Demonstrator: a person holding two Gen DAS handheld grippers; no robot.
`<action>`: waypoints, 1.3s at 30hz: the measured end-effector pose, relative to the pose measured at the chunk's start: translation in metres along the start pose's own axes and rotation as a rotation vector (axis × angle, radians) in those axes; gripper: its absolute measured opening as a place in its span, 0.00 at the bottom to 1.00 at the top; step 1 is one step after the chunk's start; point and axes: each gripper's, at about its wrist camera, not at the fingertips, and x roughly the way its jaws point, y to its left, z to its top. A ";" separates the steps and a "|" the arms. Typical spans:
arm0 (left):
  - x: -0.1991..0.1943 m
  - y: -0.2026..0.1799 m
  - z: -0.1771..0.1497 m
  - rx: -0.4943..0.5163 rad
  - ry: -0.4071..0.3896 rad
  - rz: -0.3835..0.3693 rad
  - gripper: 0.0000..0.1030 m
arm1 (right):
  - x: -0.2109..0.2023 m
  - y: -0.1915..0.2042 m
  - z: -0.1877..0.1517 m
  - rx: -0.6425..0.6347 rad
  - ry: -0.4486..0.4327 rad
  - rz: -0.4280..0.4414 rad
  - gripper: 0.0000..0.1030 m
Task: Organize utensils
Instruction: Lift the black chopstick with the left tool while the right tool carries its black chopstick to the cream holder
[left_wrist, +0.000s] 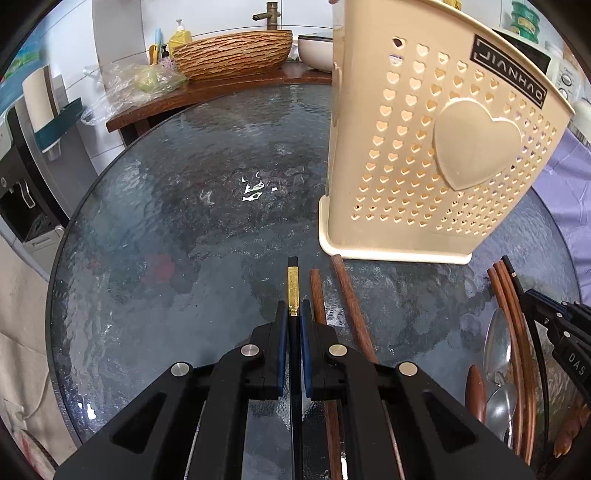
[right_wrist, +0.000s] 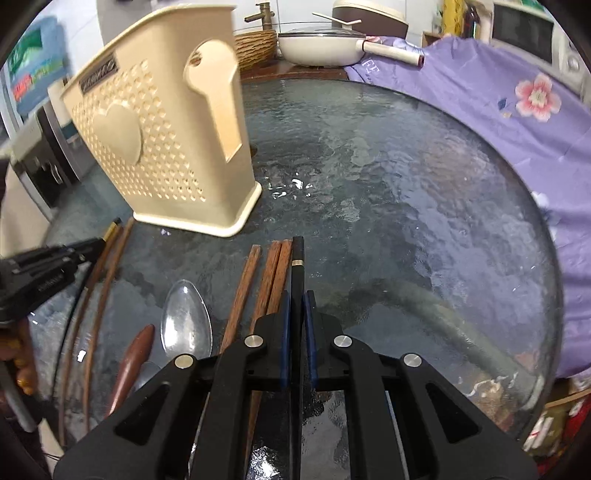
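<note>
The round glass table (left_wrist: 166, 240) carries all items. A cream perforated utensil holder (left_wrist: 424, 147) with a raised heart on its side stands upright on the far part of the table, empty as far as can be seen.

Left gripper (left_wrist: 294, 314): jaws pressed together, pinching a black chopstick with a gold end section (left_wrist: 293, 286). The chopstick points toward the holder base. Two brown wooden chopsticks (left_wrist: 345, 295) lie on the glass just right of it, their far ends near the holder base.

Right gripper (right_wrist: 296, 295): jaws pressed together, pinching a black chopstick with a thin gold band (right_wrist: 297, 254). Three brown wooden chopsticks (right_wrist: 273, 273) lie just left of it. A metal spoon (right_wrist: 186, 321) lies further left, bowl toward the holder, and a dark wooden spoon handle (right_wrist: 133, 358) lies beside it.
</note>
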 end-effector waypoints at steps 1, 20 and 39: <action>-0.001 0.002 0.001 -0.009 -0.003 -0.011 0.06 | -0.002 -0.002 0.001 0.007 -0.008 0.014 0.08; -0.071 0.015 0.014 -0.076 -0.171 -0.111 0.06 | -0.067 -0.005 0.024 0.036 -0.198 0.187 0.08; -0.144 0.017 0.000 -0.063 -0.318 -0.158 0.06 | -0.141 -0.004 0.017 -0.024 -0.297 0.267 0.08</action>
